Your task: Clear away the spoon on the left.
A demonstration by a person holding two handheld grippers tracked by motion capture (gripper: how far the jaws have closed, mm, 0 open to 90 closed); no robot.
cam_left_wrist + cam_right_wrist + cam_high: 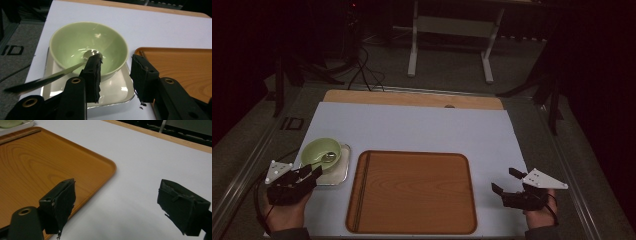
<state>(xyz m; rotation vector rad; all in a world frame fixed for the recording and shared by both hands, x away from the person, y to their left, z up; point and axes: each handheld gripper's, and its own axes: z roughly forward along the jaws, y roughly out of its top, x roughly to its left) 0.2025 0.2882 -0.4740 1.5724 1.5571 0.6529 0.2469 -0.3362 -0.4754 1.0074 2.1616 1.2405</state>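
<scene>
While left tongs [116, 75] gape beside bowl [87, 45], right tongs [125, 205] hover.

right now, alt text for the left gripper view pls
The left tongs stand open just before a pale green bowl holding a metal spoon, the bowl resting on a small white tray. A wooden tray lies at right.

left gripper [310, 172] at white dish [338, 175] | green bowl [321, 151] on dish | right gripper [507, 181] apart
</scene>
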